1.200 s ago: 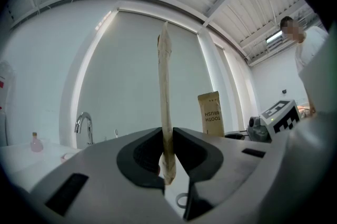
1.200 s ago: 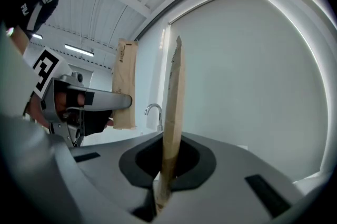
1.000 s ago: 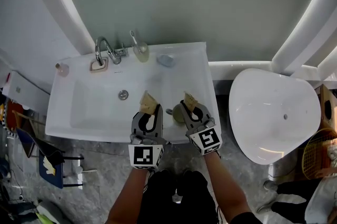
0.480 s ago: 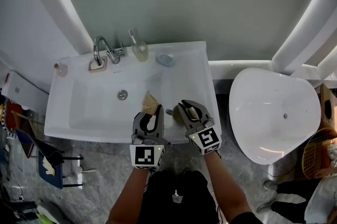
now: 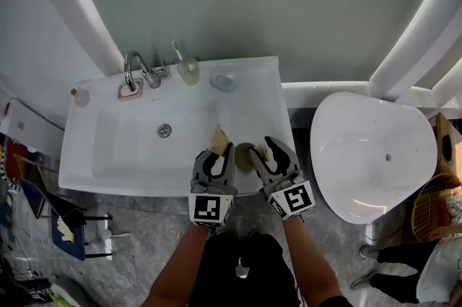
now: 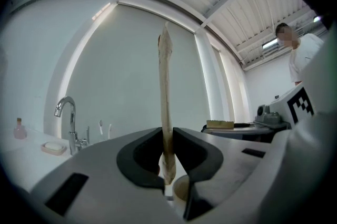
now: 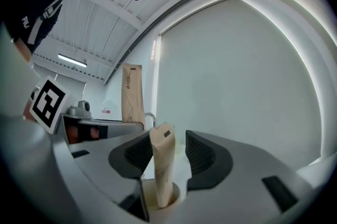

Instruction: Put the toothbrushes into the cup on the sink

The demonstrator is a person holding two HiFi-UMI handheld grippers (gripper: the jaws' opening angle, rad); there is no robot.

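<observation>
A pale cup (image 5: pixel 243 157) stands on the sink's (image 5: pixel 94 168) front right rim. My right gripper (image 5: pixel 265 152) is at the cup, and its jaws have just been opening. Between them a tan packaged toothbrush (image 7: pixel 162 165) stands free in the cup (image 7: pixel 150 201), with the pads apart from it, so the right gripper (image 7: pixel 168 146) is open. My left gripper (image 5: pixel 219 152) is shut on a second tan packaged toothbrush (image 5: pixel 219 138), held upright just left of the cup. In the left gripper view that toothbrush (image 6: pixel 165 91) shows edge-on, pinched in the gripper (image 6: pixel 167 136).
At the back of the sink are a chrome faucet (image 5: pixel 136 68), a soap dish (image 5: pixel 130 89), a glass with a brush (image 5: pixel 187 69) and a blue object (image 5: pixel 222 81). A small pink bottle (image 5: pixel 78 94) stands at the back left corner. A white rounded fixture (image 5: pixel 368 154) is to the right.
The right jaws have opened and let go of the toothbrush, which stands in the cup. The left gripper with its toothbrush has shifted right, closer to the cup.
</observation>
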